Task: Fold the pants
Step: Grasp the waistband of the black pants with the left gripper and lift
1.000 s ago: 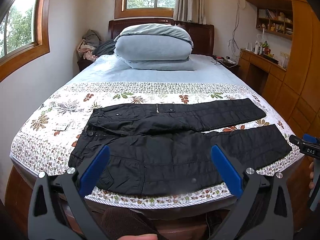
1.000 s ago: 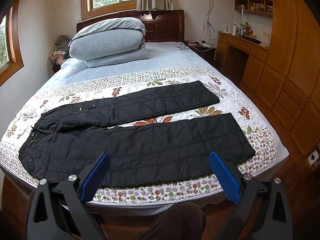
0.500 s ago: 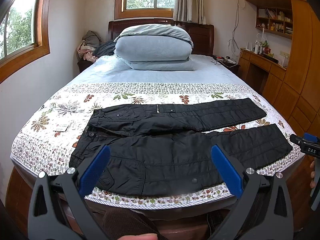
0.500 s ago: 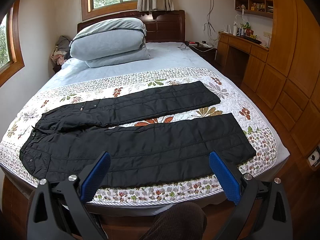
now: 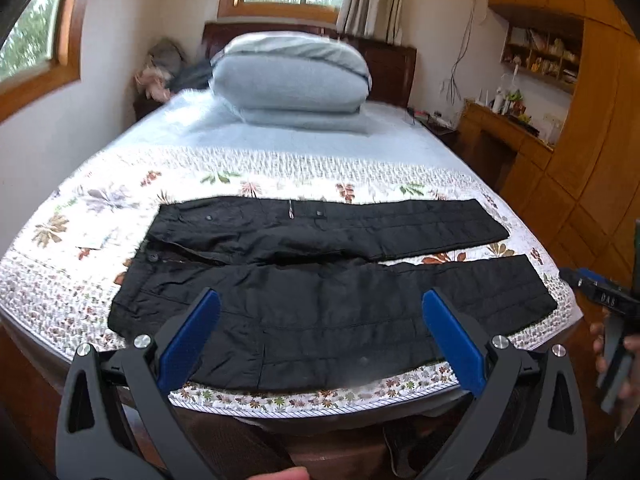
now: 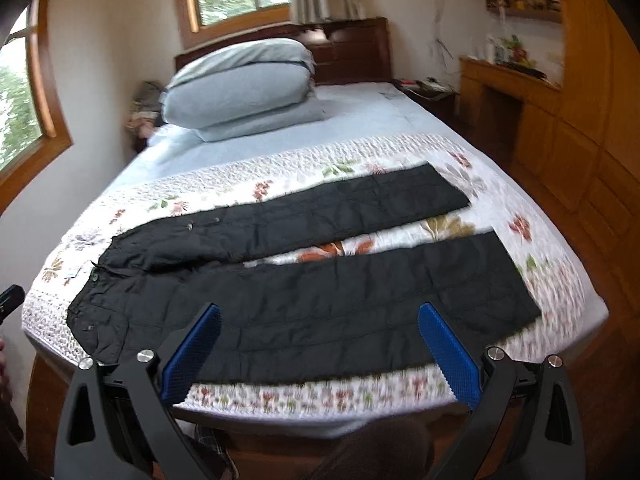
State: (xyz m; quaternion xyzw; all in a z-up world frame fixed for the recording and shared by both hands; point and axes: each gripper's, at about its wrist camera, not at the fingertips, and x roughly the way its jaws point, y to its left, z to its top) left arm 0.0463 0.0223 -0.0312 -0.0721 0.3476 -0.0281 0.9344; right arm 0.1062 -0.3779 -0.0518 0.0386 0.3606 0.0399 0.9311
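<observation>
Black pants (image 5: pixel 320 280) lie flat across the foot of the bed, waist to the left, both legs spread apart and pointing right. They also show in the right wrist view (image 6: pixel 304 280). My left gripper (image 5: pixel 320 340) is open and empty, held before the near bed edge over the seat and thigh. My right gripper (image 6: pixel 318 344) is open and empty, held before the near leg. The right gripper's body also shows at the right edge of the left wrist view (image 5: pixel 600 296).
The bed has a floral quilt (image 5: pixel 280 168) and a stack of grey-blue pillows (image 5: pixel 292 80) at the headboard. Wooden cabinets and a desk (image 5: pixel 520 148) stand along the right wall. A small paper tag (image 5: pixel 94 240) lies left of the waist.
Both grippers have moved closer to the bed and tilted, so the pants look larger. Both views are now motion-blurred. The pants have not moved.
</observation>
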